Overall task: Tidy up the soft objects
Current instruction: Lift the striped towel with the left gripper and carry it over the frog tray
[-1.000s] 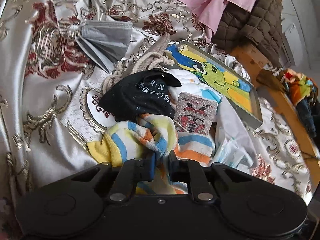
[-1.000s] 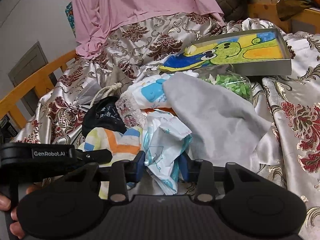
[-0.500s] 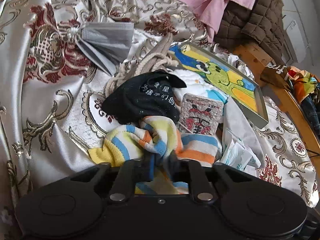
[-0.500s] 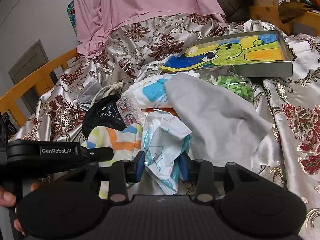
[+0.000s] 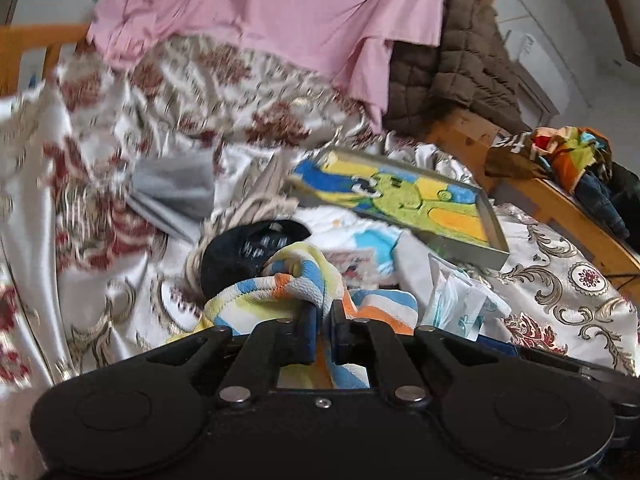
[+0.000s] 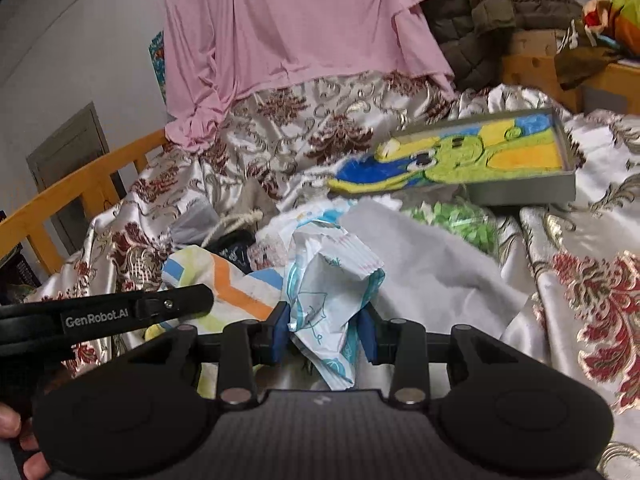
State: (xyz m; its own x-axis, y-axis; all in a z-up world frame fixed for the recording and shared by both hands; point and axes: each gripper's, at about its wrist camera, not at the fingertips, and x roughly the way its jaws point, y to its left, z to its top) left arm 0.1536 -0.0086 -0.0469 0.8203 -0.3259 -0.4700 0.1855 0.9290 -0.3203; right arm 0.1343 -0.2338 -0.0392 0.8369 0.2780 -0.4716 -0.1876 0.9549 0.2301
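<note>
Both wrist cams sitting low and close over the bed clutter, facing the far pink cloth. Left one looking from the left, right one from the right; both sharing the cartoon tray.

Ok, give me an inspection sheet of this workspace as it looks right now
Surface: floral satin cover, rumpled.
Job's things: striped cloth in left tongs; crinkly packet in right tongs.
Clutter: picture tray, grey cloth, black cloth, rope, bag of green bits.
Grippers: both shut on their items.
Cables: nothing seen.
Surroundings: pink garment, brown jacket, wooden rail.
</note>
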